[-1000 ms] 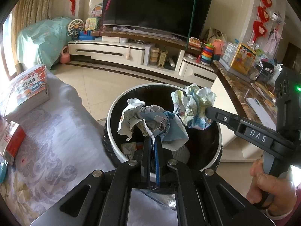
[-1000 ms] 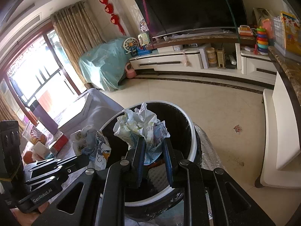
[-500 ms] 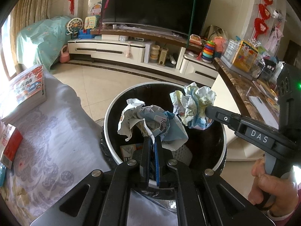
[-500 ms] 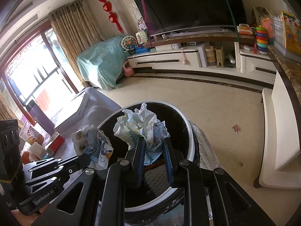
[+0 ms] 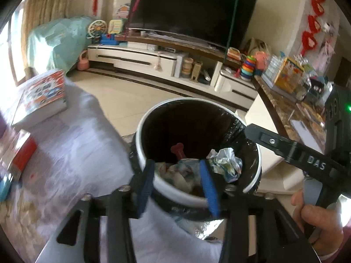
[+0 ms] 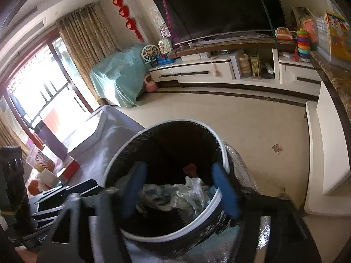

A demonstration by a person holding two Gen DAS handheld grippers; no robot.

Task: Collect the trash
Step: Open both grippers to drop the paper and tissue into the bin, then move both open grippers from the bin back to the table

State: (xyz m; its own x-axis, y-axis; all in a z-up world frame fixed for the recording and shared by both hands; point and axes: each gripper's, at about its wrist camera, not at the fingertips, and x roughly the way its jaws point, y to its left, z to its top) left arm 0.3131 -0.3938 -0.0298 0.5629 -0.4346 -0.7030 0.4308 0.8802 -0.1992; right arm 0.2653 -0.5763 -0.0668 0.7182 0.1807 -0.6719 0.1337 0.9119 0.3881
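Now we hold both the left hand-held gripper (image 5: 177,183) and right hand-held gripper (image 6: 181,185) spread wide and empty. Crumpled printed paper balls (image 5: 226,164) lie inside the round white-rimmed, black-lined bin (image 5: 140,131), lower centre.

Bin beside the table, paper inside.
Crumpled paper (image 5: 226,164) lies in the bin (image 5: 140,140); the table (image 5: 72,153) stands left, the TV stand (image 5: 153,59) behind.

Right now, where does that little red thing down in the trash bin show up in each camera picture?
Left wrist view: the red thing sits low centre, deep inside the trash bin, above the crumpled paper.
Right wrist view: red thing at centre, low inside the bin.
Shared landmark: the TV.
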